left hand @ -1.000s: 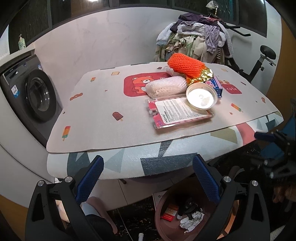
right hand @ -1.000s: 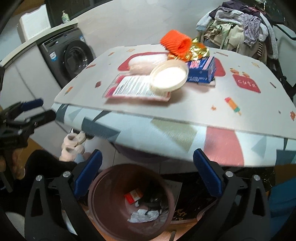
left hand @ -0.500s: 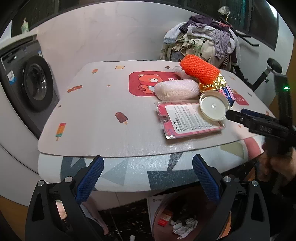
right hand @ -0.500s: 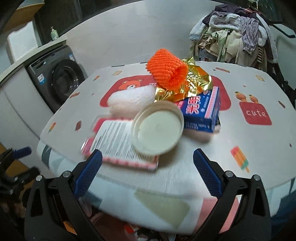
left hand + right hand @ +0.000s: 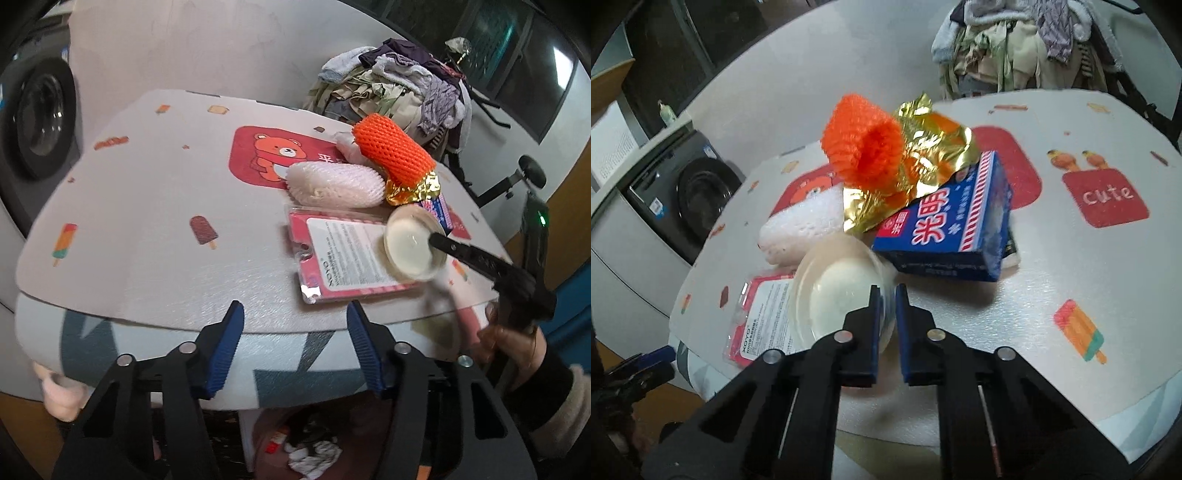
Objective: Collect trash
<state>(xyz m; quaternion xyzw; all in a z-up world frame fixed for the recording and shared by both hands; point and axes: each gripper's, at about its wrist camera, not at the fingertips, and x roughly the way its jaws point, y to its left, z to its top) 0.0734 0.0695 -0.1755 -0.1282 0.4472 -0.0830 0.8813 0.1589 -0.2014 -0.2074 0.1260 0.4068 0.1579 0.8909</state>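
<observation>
Blue-padded right gripper (image 5: 884, 291), wide open a second ago, has pinched the plastic lid's (image 5: 827, 291) rim above the pink package (image 5: 343, 254), ready for binning, while the left gripper (image 5: 295, 325) is closing on nothing

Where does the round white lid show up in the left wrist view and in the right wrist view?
Left wrist: lid at right of centre, on the pink card.
Right wrist: lid low, left of centre, rim between the right gripper fingers.
Shared landmark: orange net sleeve.
</observation>
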